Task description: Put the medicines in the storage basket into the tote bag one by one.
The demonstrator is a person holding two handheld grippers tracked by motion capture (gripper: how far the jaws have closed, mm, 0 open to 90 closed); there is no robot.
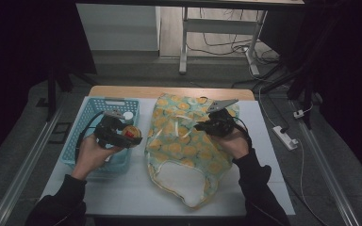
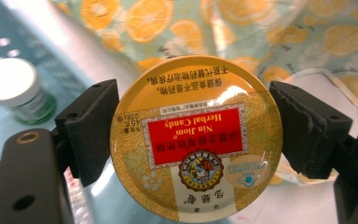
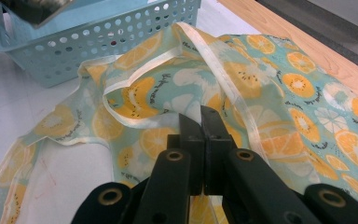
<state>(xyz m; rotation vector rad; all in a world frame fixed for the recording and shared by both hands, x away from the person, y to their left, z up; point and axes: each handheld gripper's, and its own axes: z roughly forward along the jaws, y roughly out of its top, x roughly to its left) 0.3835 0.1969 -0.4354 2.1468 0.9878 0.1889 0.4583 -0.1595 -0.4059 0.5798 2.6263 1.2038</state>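
Observation:
A round yellow candy tin with a red label sits between the pads of my left gripper, which is shut on its rim. In the high view that gripper holds the tin over the right edge of a blue basket. A soft bag printed with orange slices lies flat in the middle of the table. My right gripper rests on its upper right part. Its jaws are shut, pinching the bag's fabric beside a pale trim strip.
A small white-capped bottle stands in the perforated basket, also seen in the high view as a bottle. The bag's pale opening faces the table's front edge. A power strip lies on the floor at the right.

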